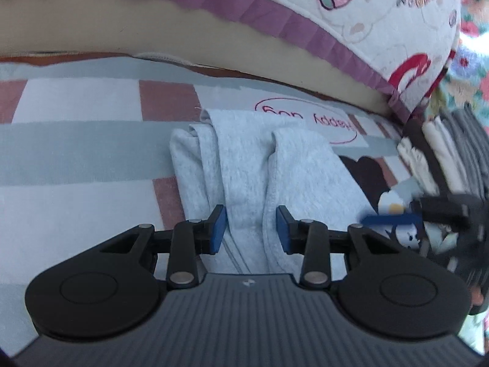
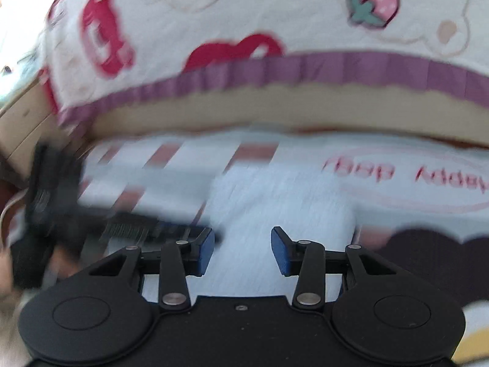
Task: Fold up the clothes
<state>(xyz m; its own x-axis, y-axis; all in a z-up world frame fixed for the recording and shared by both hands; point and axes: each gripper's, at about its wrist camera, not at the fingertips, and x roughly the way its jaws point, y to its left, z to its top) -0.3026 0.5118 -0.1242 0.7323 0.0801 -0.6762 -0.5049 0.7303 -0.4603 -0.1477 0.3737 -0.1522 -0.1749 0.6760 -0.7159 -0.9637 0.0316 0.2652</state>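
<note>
Bed sheet with grey, white, pink checks [image 1: 76,153]; white strawberry quilt with purple edge [image 1: 382,30] behind. Folded light grey soft garment [image 1: 244,165] lies on sheet. Left claw [image 1: 251,229] part open, garment fold between pads, not squeezed. Right claw [image 2: 241,252] part open above garment, holding nothing.

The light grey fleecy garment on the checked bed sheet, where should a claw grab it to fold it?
Probably at the near edge of the light grey fleecy garment, coming from the near side, where the left claw already sits open over it. It lies as a long strip running away, with a raised ridge the pads could pinch and carry towards the far end.
</note>
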